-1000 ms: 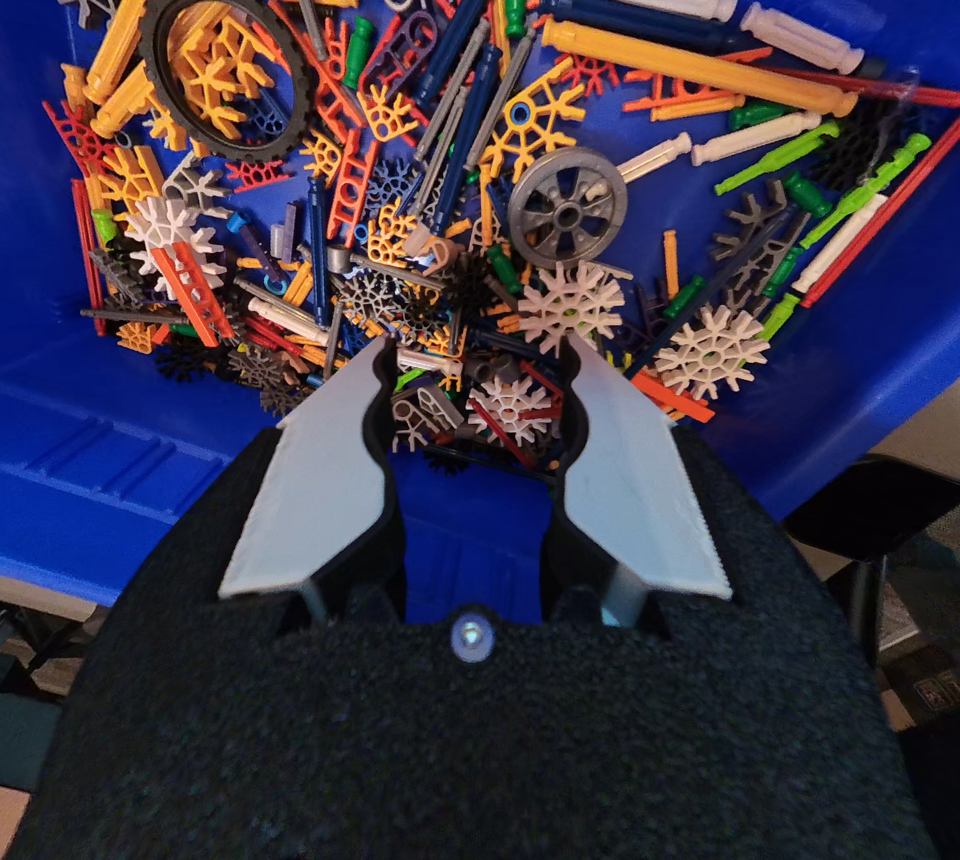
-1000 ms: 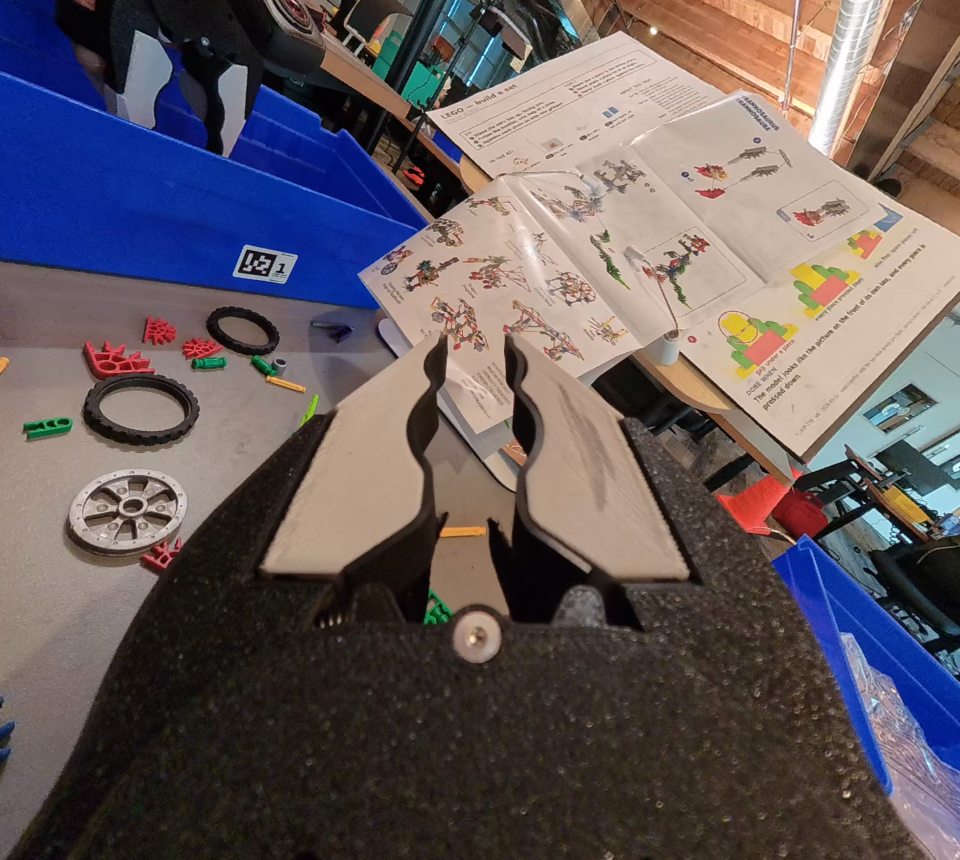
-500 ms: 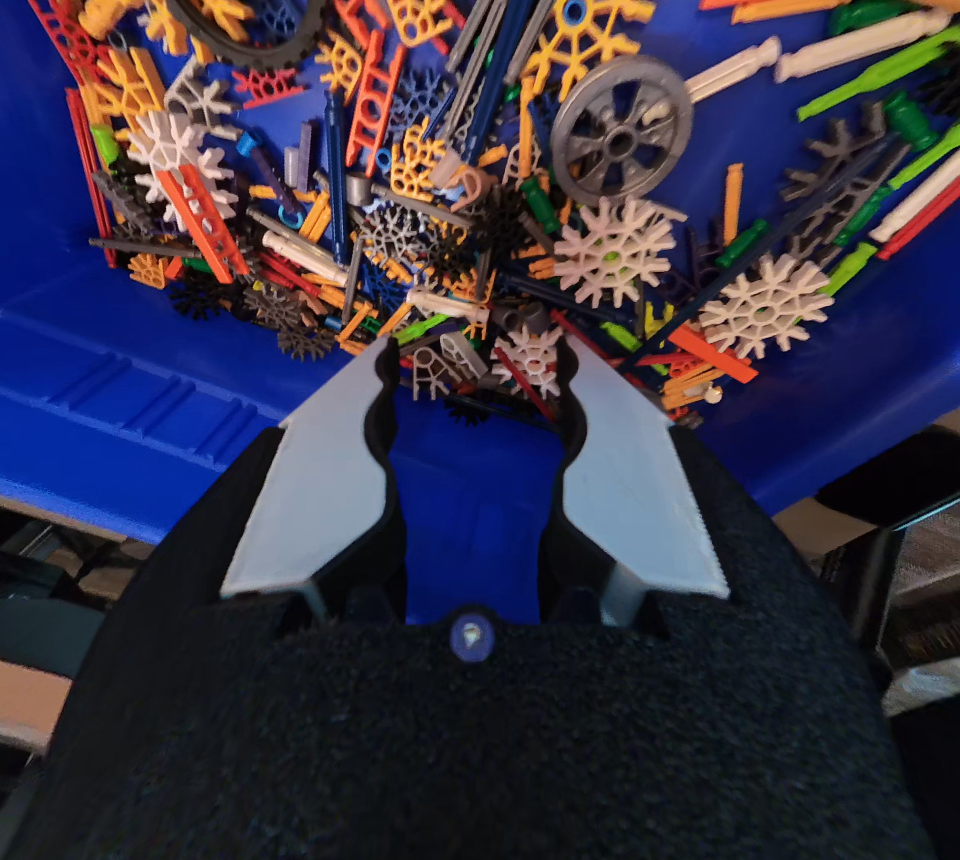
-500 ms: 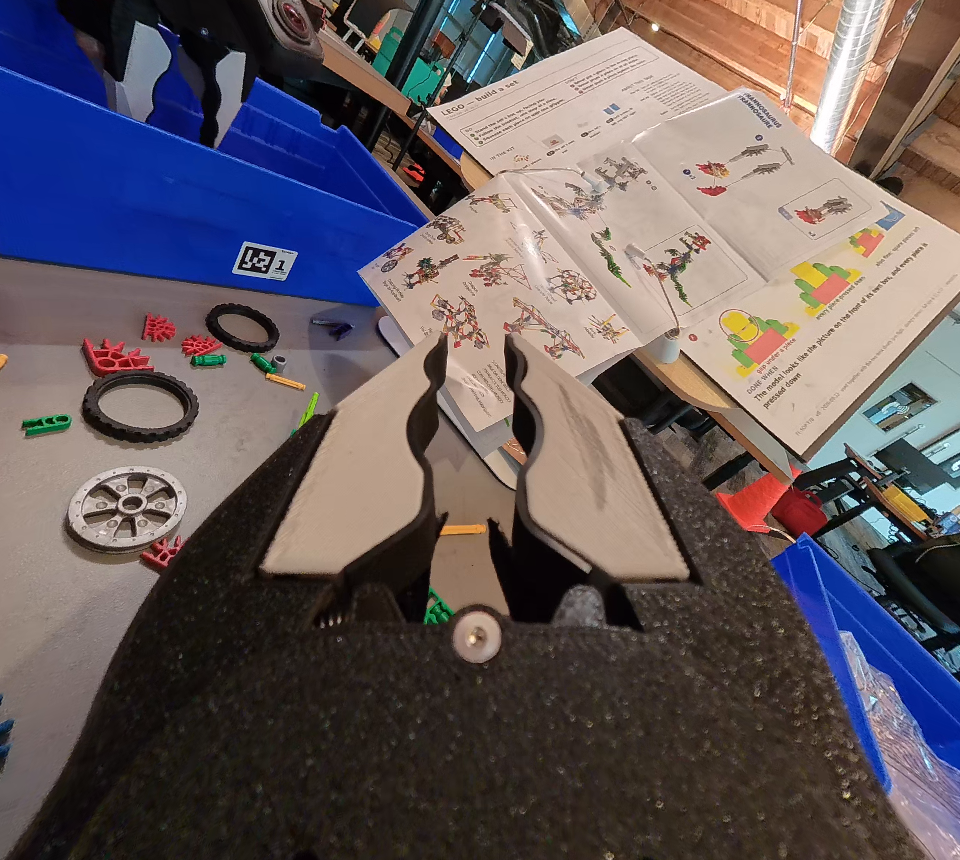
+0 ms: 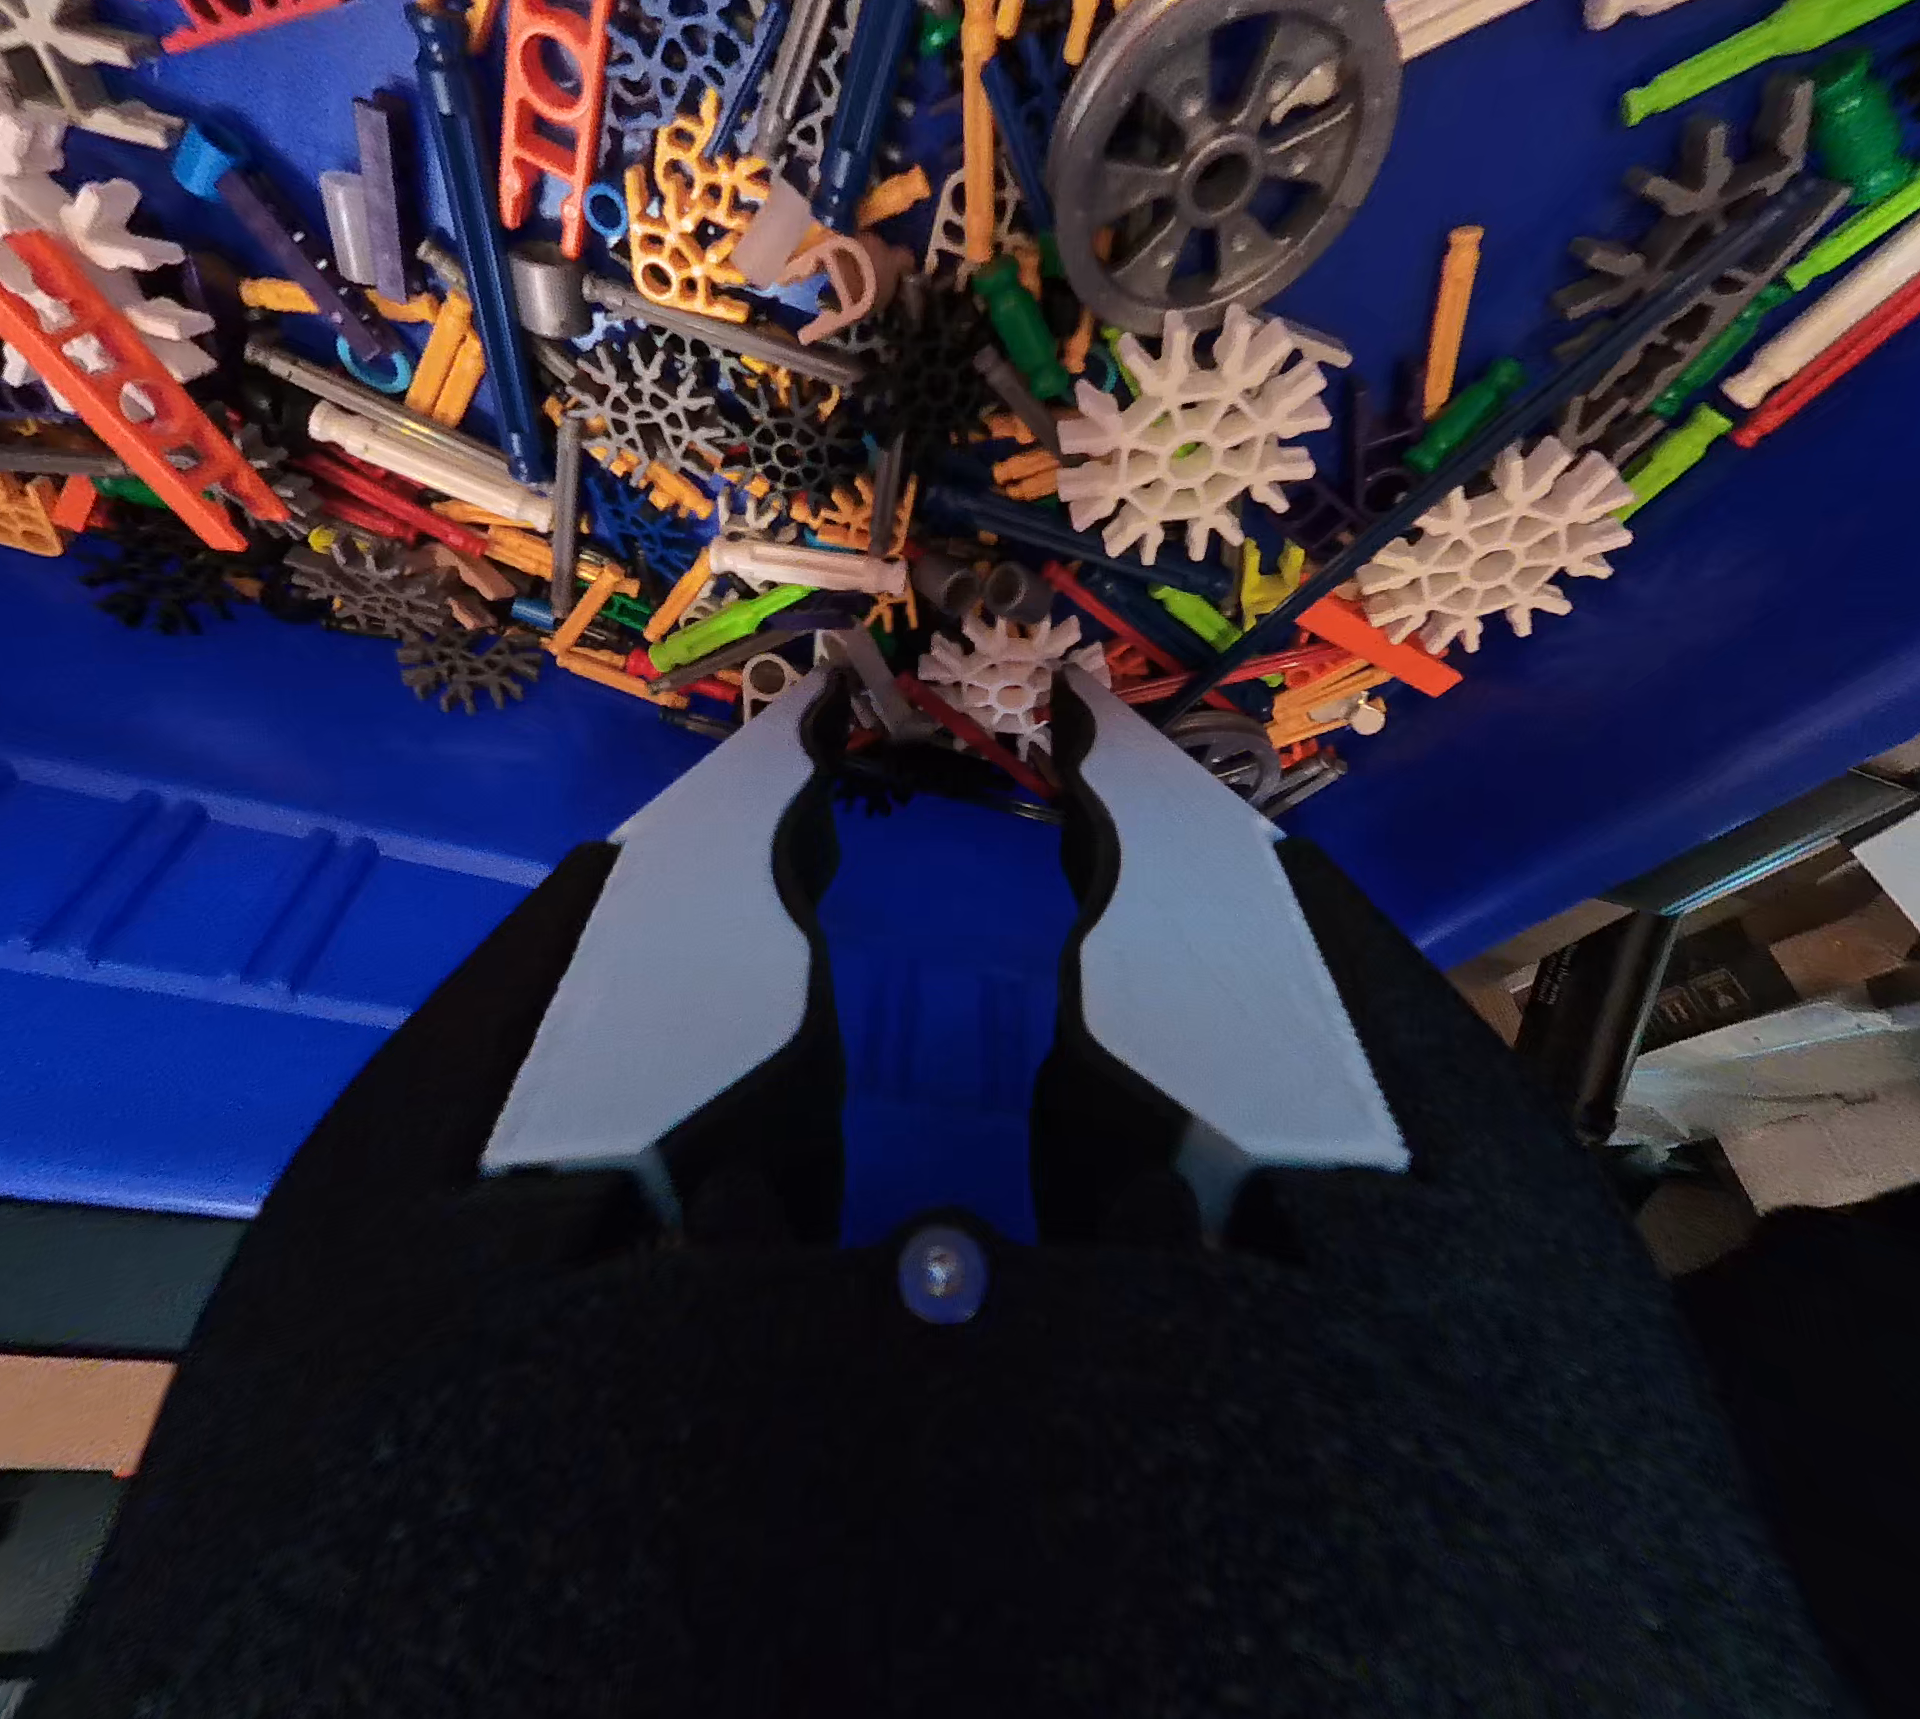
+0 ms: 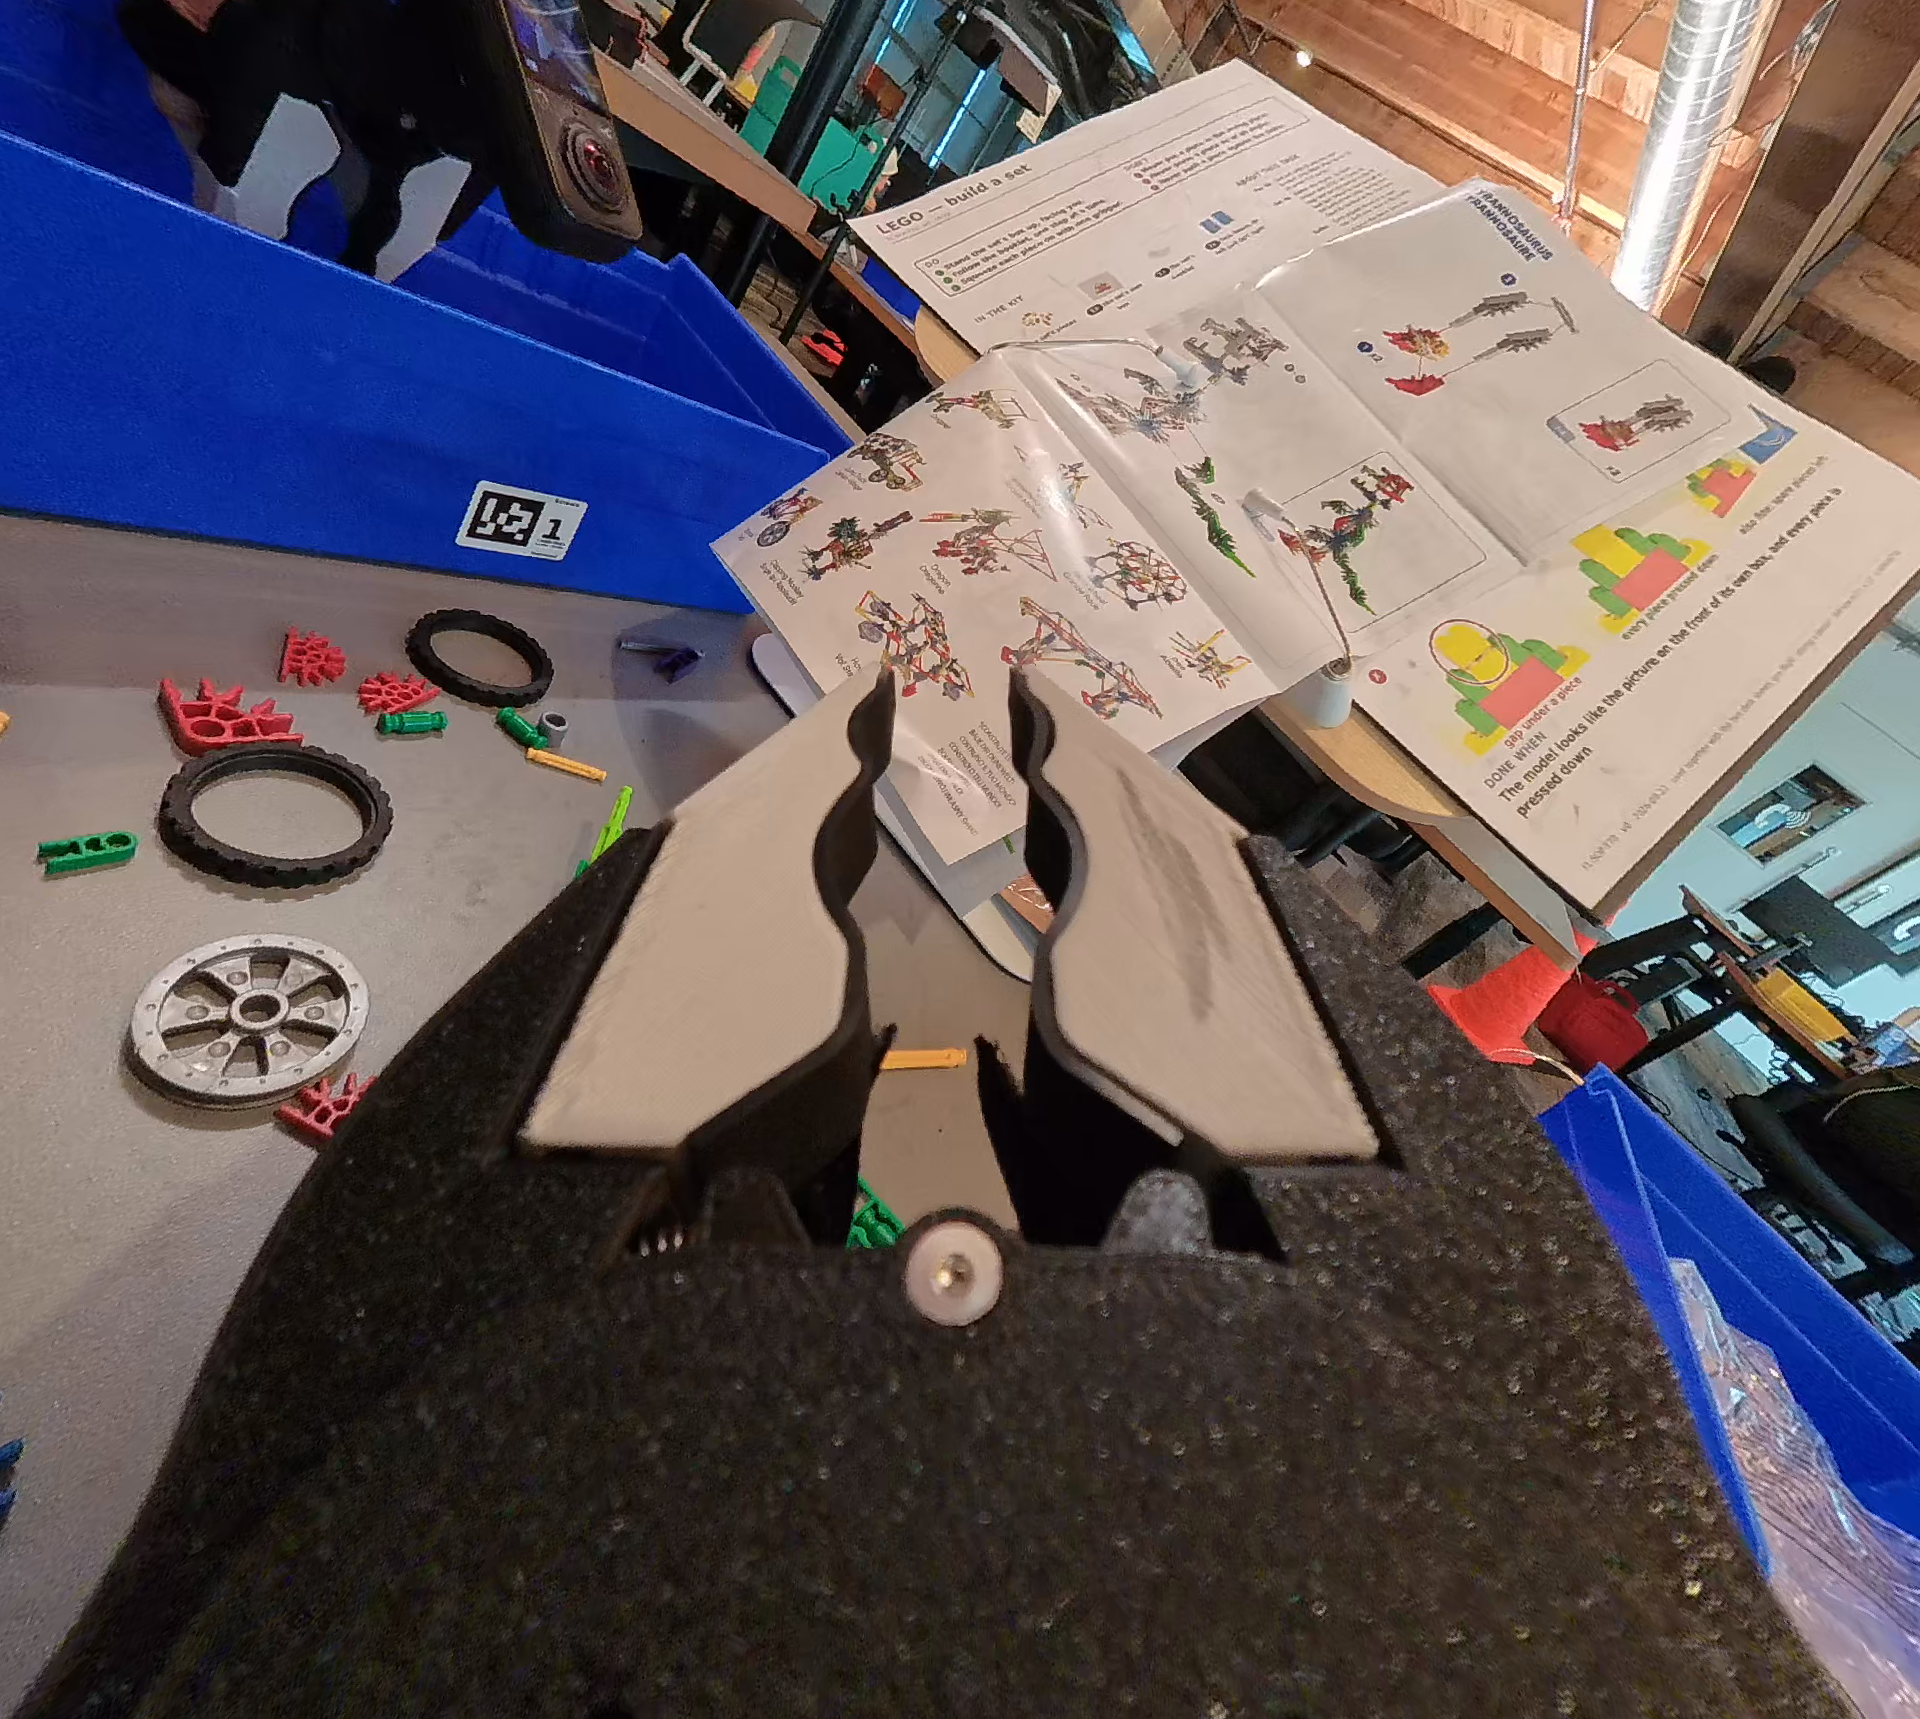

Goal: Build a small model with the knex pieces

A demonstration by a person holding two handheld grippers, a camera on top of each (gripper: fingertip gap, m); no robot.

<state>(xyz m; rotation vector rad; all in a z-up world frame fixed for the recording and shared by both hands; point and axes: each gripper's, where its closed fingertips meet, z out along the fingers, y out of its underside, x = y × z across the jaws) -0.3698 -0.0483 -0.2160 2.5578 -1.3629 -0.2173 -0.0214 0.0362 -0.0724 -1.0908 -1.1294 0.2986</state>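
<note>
My left gripper (image 5: 940, 698) is open and reaches down into a blue bin (image 5: 260, 921) full of mixed plastic construction-toy rods, connectors and wheels. Its tips sit at the near edge of the pile, either side of a small white snowflake connector (image 5: 997, 667). A grey spoked wheel (image 5: 1221, 131) and larger white snowflake connectors (image 5: 1195, 433) lie farther in. My right gripper (image 6: 951, 693) is open and empty, held above the grey table (image 6: 94, 1202). The left gripper also shows in the right wrist view (image 6: 332, 204), held by a hand over the bin.
On the table lie a grey wheel (image 6: 249, 1017), two black tyres (image 6: 272, 815), red connectors (image 6: 223, 719) and green rods (image 6: 88, 850). An open instruction booklet (image 6: 1299, 464) leans on a stand. Another blue bin (image 6: 1714, 1274) stands at the right.
My left gripper has moved deeper into the bin toward the pile and its jaws have narrowed slightly. The right gripper has stayed in place.
</note>
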